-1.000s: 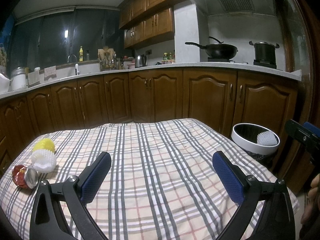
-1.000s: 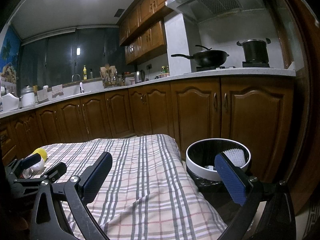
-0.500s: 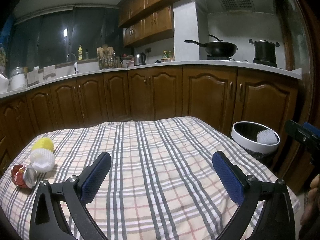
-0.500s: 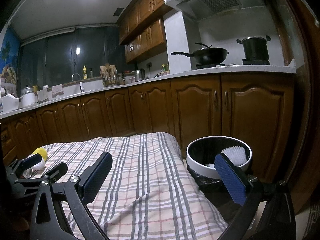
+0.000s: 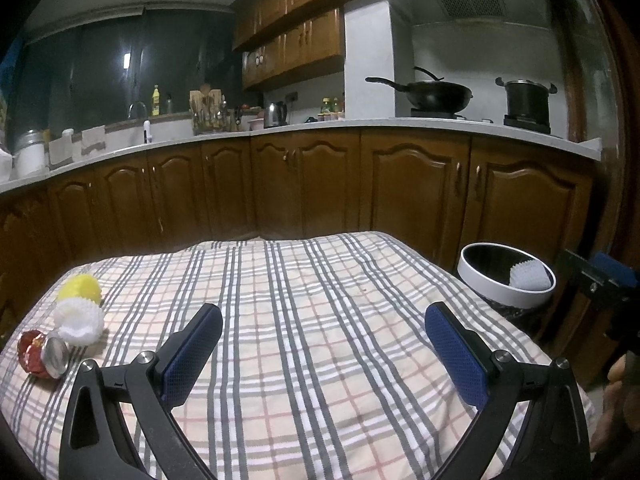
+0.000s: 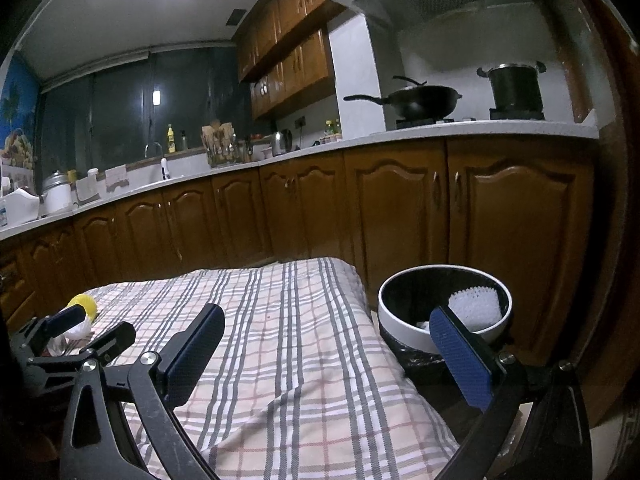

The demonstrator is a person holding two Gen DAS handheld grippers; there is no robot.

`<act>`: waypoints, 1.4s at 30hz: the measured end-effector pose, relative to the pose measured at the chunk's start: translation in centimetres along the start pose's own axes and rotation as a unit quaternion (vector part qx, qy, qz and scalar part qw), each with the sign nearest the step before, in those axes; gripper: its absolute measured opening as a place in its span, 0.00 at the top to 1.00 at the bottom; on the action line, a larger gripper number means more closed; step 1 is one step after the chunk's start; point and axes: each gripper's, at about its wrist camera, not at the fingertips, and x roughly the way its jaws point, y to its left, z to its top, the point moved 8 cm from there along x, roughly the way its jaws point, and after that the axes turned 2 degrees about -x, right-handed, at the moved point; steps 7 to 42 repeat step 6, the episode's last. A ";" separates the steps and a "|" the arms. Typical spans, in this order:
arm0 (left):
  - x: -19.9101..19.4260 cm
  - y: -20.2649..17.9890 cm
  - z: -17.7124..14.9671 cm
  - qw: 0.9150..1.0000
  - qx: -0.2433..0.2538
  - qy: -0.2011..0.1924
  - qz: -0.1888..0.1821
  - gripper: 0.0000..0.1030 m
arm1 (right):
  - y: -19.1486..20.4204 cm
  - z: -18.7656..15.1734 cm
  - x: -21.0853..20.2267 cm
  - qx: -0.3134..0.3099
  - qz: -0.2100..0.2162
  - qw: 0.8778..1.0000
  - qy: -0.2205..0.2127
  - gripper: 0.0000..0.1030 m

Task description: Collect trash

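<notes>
- Both grippers stand with fingers spread wide and nothing between them: left gripper (image 5: 324, 344) above the near part of the checked cloth (image 5: 320, 320), right gripper (image 6: 332, 344) over the cloth's right edge, its right finger (image 6: 460, 360) in front of the bin.
- Checked cloth: covers the table; taken as landmark.
- Bin (image 6: 402, 316): white rim, dark inside, on the floor just beside the cloth's right edge. One white frilled paper cup (image 6: 476, 304) lies inside, against the far wall.
- Trash on the cloth, all at its far-left corner, close together:
  - yellow paper cup (image 5: 80, 286), farthest back;
  - white paper cup (image 5: 78, 320), touching the yellow one, nearer;
  - crushed red can (image 5: 40, 354), nearest, on its side, silver end facing right.
</notes>
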 end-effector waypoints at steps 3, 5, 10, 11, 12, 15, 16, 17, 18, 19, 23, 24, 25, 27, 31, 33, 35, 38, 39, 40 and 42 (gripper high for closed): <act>0.2 0.2 0.1 1.000 -0.004 0.006 -0.002 0.01 | 0.0 0.0 0.3 0.001 0.001 1.000 0.005 0.00; 0.4 0.3 0.2 1.000 -0.005 0.012 -0.004 0.01 | -0.1 0.0 0.5 0.003 0.002 1.000 0.009 0.00; 0.5 0.3 0.2 1.000 -0.006 0.014 -0.005 0.01 | 0.1 -0.1 0.5 0.004 0.004 1.000 0.012 0.00; 0.5 0.3 0.2 1.000 -0.006 0.014 -0.005 0.01 | 0.1 -0.1 0.5 0.004 0.004 1.000 0.012 0.00; 0.5 0.3 0.2 1.000 -0.006 0.014 -0.005 0.01 | 0.1 -0.1 0.5 0.004 0.004 1.000 0.012 0.00; 0.5 0.3 0.2 1.000 -0.006 0.014 -0.005 0.01 | 0.1 -0.1 0.5 0.004 0.004 1.000 0.012 0.00; 0.5 0.3 0.2 1.000 -0.006 0.014 -0.005 0.01 | 0.1 -0.1 0.5 0.004 0.004 1.000 0.012 0.00; 0.5 0.3 0.2 1.000 -0.006 0.014 -0.005 0.01 | 0.1 -0.1 0.5 0.004 0.004 1.000 0.012 0.00; 0.5 0.3 0.2 1.000 -0.006 0.014 -0.005 0.01 | 0.1 -0.1 0.5 0.004 0.004 1.000 0.012 0.00; 0.5 0.3 0.2 1.000 -0.006 0.014 -0.005 0.01 | 0.1 -0.1 0.5 0.004 0.004 1.000 0.012 0.00; 0.5 0.3 0.2 1.000 -0.006 0.014 -0.005 0.01 | 0.1 -0.1 0.5 0.004 0.004 1.000 0.012 0.00; 0.5 0.3 0.2 1.000 -0.006 0.014 -0.005 0.01 | 0.1 -0.1 0.5 0.004 0.004 1.000 0.012 0.00; 0.5 0.3 0.2 1.000 -0.006 0.014 -0.005 0.01 | 0.1 -0.1 0.5 0.004 0.004 1.000 0.012 0.00; 0.5 0.3 0.2 1.000 -0.006 0.014 -0.005 0.01 | 0.1 -0.1 0.5 0.004 0.004 1.000 0.012 0.00; 0.5 0.3 0.2 1.000 -0.006 0.014 -0.005 0.01 | 0.1 -0.1 0.5 0.004 0.004 1.000 0.012 0.00; 0.5 0.3 0.2 1.000 -0.006 0.014 -0.005 0.01 | 0.1 -0.1 0.5 0.004 0.004 1.000 0.012 0.00; 0.5 0.3 0.2 1.000 -0.006 0.014 -0.005 0.01 | 0.1 -0.1 0.5 0.004 0.004 1.000 0.012 0.00; 0.5 0.3 0.2 1.000 -0.006 0.014 -0.005 0.01 | 0.1 -0.1 0.5 0.004 0.004 1.000 0.012 0.00; 0.5 0.3 0.2 1.000 -0.006 0.014 -0.005 0.01 | 0.1 -0.1 0.5 0.004 0.004 1.000 0.012 0.00; 0.5 0.3 0.2 1.000 -0.006 0.014 -0.005 0.01 | 0.1 -0.1 0.5 0.004 0.004 1.000 0.012 0.00; 0.5 0.3 0.2 1.000 -0.006 0.014 -0.005 0.01 | 0.1 -0.1 0.5 0.004 0.004 1.000 0.012 0.00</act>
